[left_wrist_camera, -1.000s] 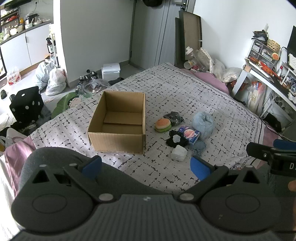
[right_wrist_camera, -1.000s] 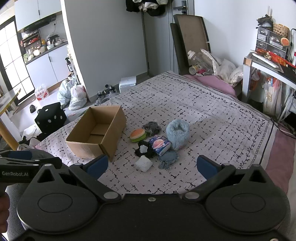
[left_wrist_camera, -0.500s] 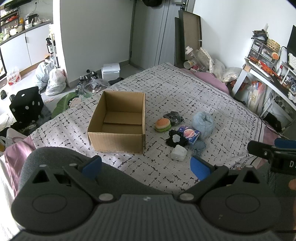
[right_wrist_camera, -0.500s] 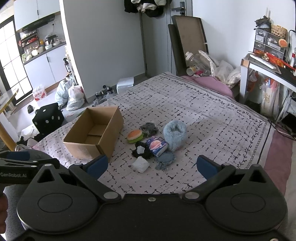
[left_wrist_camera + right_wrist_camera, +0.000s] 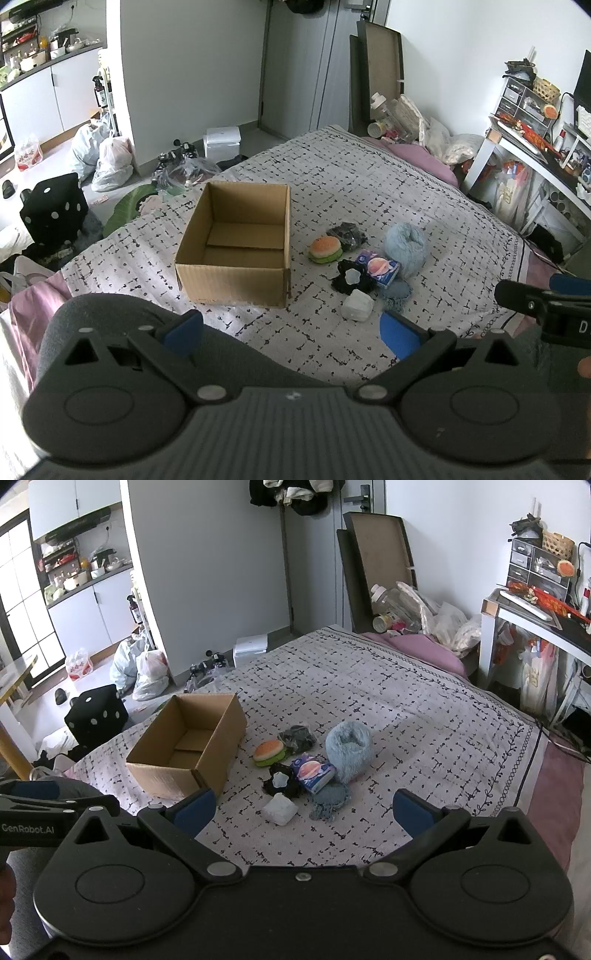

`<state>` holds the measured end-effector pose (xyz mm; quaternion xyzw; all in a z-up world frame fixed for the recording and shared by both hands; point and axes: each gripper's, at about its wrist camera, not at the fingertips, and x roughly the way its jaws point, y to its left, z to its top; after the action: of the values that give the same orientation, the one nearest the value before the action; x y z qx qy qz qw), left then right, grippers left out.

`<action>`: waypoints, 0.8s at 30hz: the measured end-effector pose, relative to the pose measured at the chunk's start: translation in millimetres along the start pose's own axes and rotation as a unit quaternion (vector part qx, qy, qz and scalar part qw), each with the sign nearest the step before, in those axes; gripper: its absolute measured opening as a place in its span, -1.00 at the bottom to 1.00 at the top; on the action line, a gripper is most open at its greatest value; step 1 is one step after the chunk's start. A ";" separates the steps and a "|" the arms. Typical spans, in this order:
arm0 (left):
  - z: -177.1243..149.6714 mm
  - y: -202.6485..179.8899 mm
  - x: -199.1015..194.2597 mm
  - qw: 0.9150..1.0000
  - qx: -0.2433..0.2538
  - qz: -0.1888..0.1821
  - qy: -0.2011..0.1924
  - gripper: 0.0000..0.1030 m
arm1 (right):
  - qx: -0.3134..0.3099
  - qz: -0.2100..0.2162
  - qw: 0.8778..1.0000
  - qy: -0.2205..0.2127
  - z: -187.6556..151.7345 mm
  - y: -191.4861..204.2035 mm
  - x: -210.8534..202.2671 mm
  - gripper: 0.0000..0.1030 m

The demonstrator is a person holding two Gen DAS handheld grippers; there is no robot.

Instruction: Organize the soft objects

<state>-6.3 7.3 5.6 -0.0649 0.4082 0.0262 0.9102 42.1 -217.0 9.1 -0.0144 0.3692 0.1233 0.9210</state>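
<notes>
Cardboard box (image 5: 236, 251) sits open-topped on the patterned bedspread (image 5: 369, 192), nothing visible inside but its bottom flaps. All soft items lie in a loose cluster on the spread to the right of the box, apart from it: burger plush (image 5: 325, 250) nearest the box, dark crumpled item (image 5: 347, 233) just behind the burger, fluffy blue pouch (image 5: 405, 244) farthest from the box, tissue pack (image 5: 382, 267) touching the pouch's near side, black fabric piece (image 5: 349, 277) with a small pale thing on top just beside the pack, white soft lump (image 5: 357, 304) in front of that, blue knitted cloth (image 5: 397, 290) by the lump. Left gripper (image 5: 291, 328) is held above the spread on the near side of the box, fingers spread wide, gripping nothing. Right gripper (image 5: 303, 806) is also held above the spread, near side of the cluster, fingers wide apart, empty.
</notes>
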 end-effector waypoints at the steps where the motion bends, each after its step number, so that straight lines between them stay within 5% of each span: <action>1: -0.1 -0.2 0.1 1.000 -0.001 0.000 0.000 0.97 | 0.000 0.000 1.000 0.000 -0.1 0.1 0.3 1.00; 24: 8.6 -17.1 46.7 1.000 -0.012 0.010 0.009 0.95 | 0.021 0.004 0.999 0.046 9.1 -36.6 60.5 1.00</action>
<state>32.9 -8.6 -22.0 -0.0717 0.4168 0.0395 0.9053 99.1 -238.3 -28.0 0.0004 0.4134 0.1183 0.9029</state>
